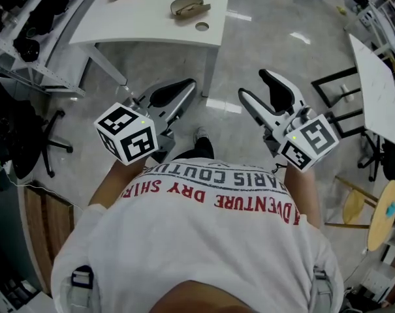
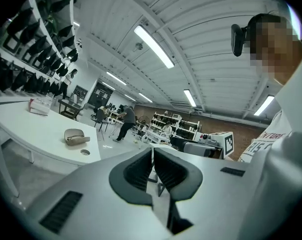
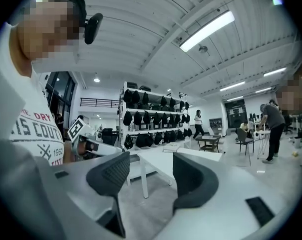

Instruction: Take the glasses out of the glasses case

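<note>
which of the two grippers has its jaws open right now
The right gripper: its jaws stand wide apart with nothing between them. The left gripper has its jaws closed together, with nothing held between them either.

Glasses case (image 1: 189, 5) on table (image 1: 138, 18), left gripper (image 1: 188, 87) and right gripper (image 1: 252, 83) side by side before it

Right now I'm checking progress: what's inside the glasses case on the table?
The glasses case lies nearly closed on the white table. Its lid covers the inside; nothing in it shows.
</note>
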`<act>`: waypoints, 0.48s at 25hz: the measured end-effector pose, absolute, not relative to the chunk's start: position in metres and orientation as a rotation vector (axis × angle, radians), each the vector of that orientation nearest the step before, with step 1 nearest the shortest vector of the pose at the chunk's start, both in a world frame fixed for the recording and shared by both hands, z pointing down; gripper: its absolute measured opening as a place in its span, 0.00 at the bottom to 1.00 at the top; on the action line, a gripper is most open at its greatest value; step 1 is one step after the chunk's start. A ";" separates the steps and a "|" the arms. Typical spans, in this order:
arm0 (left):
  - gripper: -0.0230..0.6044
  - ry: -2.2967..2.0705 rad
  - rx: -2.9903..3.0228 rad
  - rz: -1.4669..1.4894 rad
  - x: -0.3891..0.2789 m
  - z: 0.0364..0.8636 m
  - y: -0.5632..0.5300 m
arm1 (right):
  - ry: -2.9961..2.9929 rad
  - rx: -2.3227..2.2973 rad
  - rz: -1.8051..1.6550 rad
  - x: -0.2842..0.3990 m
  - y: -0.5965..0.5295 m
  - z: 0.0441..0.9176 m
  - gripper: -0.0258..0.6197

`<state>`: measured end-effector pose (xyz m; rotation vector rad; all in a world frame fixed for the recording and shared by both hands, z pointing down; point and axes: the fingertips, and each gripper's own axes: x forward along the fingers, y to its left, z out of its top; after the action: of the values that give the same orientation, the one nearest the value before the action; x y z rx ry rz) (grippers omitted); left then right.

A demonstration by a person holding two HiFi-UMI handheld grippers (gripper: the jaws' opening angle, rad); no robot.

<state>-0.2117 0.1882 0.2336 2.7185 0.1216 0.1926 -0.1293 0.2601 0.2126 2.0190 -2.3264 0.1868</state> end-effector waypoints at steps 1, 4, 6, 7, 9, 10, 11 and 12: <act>0.09 0.120 2.712 0.197 -0.202 0.235 0.181 | -2.326 2.015 0.194 -0.120 0.252 0.214 0.44; 0.09 0.113 2.695 0.219 -0.172 0.240 0.156 | -2.331 1.995 0.214 -0.092 0.223 0.219 0.46; 0.09 0.106 2.679 0.237 -0.154 0.246 0.138 | -2.329 1.979 0.233 -0.075 0.203 0.224 0.46; 0.09 0.100 2.670 0.245 -0.146 0.249 0.128 | -2.326 1.971 0.242 -0.066 0.193 0.226 0.46; 0.09 0.079 2.655 0.252 -0.129 0.256 0.106 | -2.319 1.954 0.262 -0.050 0.172 0.232 0.47; 0.09 0.064 2.648 0.252 -0.121 0.259 0.095 | -2.317 1.946 0.274 -0.041 0.163 0.236 0.47; 0.09 0.050 2.640 0.250 -0.113 0.262 0.085 | -2.315 1.938 0.286 -0.033 0.153 0.239 0.47; 0.09 0.040 2.631 0.247 -0.106 0.264 0.076 | -2.314 1.931 0.296 -0.026 0.145 0.242 0.48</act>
<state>-0.1057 0.0760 0.2643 2.6306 0.0398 0.2474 -0.0262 0.1446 0.2422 1.9305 -2.3137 0.2955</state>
